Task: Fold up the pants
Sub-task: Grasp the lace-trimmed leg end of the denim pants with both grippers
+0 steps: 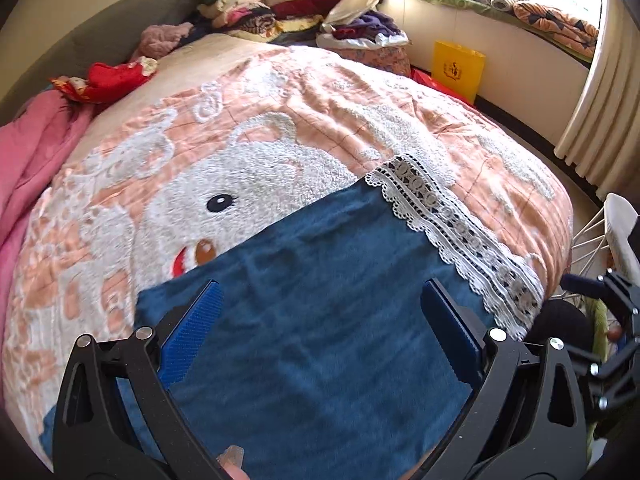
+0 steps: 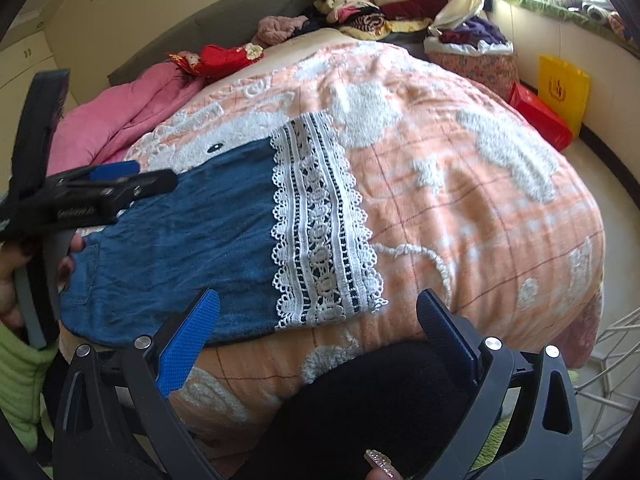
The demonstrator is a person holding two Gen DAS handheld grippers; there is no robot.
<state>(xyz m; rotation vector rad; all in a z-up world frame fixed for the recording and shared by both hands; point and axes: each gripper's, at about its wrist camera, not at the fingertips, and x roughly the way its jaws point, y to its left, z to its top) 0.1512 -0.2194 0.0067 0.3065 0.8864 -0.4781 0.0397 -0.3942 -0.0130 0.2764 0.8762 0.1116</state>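
Observation:
Blue denim pants [image 1: 320,340] with a white lace hem [image 1: 452,228] lie flat on the peach bedspread [image 1: 280,92]. My left gripper [image 1: 320,300] is open and hovers just above the denim, empty. In the right wrist view the pants [image 2: 180,240] lie left of centre, lace hem [image 2: 320,220] pointing right. My right gripper [image 2: 318,312] is open and empty, near the lower lace corner at the bed's front edge. The left gripper [image 2: 120,184] shows there at the left, above the denim.
Pink quilt [image 2: 120,120] and a red garment [image 2: 224,56] lie at the bed's far left. Stacks of folded clothes [image 2: 380,4] sit at the back. A yellow bag [image 2: 564,88] and a red box [image 2: 540,116] stand on the floor at right. A white wire rack [image 2: 608,356] stands by the bed's right corner.

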